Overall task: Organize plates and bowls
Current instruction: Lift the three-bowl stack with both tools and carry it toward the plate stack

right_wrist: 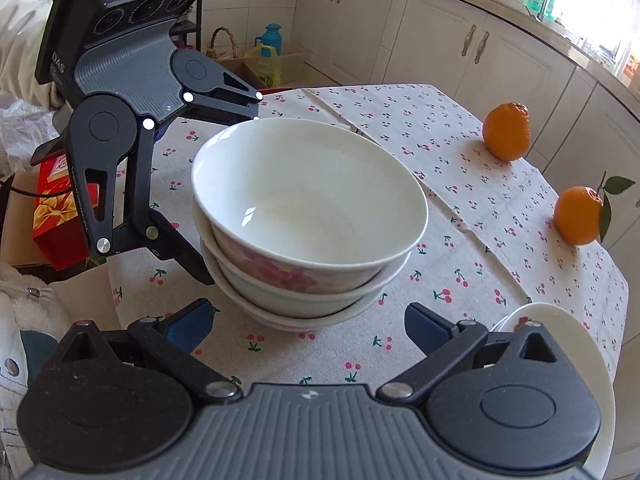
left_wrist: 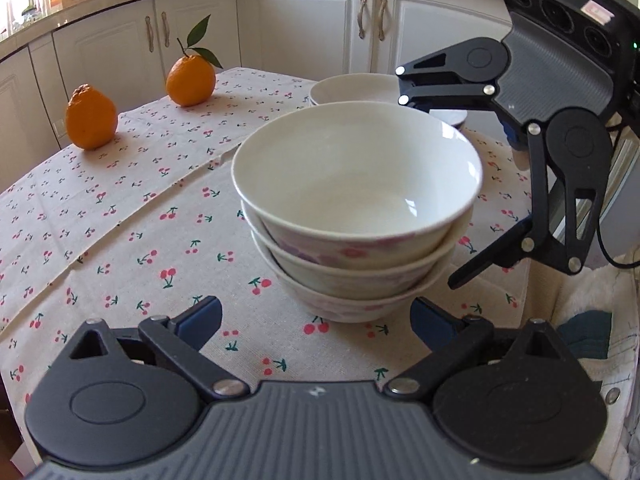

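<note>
A stack of three white bowls with pink flower print (left_wrist: 352,216) stands on the cherry-print tablecloth (left_wrist: 120,220); it also shows in the right wrist view (right_wrist: 308,216). My left gripper (left_wrist: 316,320) is open, just short of the stack's base, empty. My right gripper (right_wrist: 308,324) is open on the opposite side of the stack, empty, and shows in the left wrist view (left_wrist: 428,184). White plates (right_wrist: 560,344) lie beside my right gripper; they also appear behind the stack in the left wrist view (left_wrist: 352,88).
Two oranges (left_wrist: 92,118) (left_wrist: 191,80) sit on the far part of the cloth. White kitchen cabinets (left_wrist: 304,20) ring the table. A red box (right_wrist: 60,208) and cardboard lie beyond the table edge.
</note>
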Demonstrator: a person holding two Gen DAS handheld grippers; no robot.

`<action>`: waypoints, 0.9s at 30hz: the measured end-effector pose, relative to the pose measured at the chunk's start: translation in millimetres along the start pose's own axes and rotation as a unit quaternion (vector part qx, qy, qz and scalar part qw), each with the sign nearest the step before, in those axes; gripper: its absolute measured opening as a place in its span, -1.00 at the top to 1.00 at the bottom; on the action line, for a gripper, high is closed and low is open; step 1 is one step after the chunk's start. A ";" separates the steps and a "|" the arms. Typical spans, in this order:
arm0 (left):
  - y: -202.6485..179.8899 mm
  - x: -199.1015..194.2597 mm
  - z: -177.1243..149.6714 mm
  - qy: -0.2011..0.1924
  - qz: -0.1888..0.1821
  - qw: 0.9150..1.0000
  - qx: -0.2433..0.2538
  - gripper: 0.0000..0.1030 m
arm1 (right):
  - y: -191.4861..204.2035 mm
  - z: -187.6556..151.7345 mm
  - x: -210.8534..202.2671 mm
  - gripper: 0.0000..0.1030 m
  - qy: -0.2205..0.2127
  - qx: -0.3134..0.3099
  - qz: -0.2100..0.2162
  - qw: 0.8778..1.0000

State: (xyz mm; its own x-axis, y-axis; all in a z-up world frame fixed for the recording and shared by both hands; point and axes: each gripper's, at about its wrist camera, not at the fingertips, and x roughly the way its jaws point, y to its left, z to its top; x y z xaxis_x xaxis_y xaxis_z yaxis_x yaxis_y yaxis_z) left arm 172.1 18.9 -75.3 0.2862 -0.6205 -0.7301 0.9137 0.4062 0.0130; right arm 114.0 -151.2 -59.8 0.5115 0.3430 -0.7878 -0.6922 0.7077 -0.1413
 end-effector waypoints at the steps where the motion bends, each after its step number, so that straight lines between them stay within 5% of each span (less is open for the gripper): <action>1: 0.8 0.7 1.1 0.001 -0.003 1.000 0.006 -0.94 | -0.3 0.9 1.0 -1.00 0.002 -0.006 0.003 1.000; 27: 3.7 13.7 20.9 0.027 -0.076 0.994 0.070 -0.71 | -22.7 11.5 14.9 -0.69 0.010 -0.056 0.101 0.993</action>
State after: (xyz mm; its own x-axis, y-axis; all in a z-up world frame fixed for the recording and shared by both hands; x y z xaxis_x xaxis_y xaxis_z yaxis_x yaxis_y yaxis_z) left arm 185.4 -2.1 -71.0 0.1289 -0.6294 -0.7663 0.9774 0.2110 -0.0090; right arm 143.1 -155.1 -61.4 0.3469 0.4583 -0.8183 -0.8330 0.5515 -0.0442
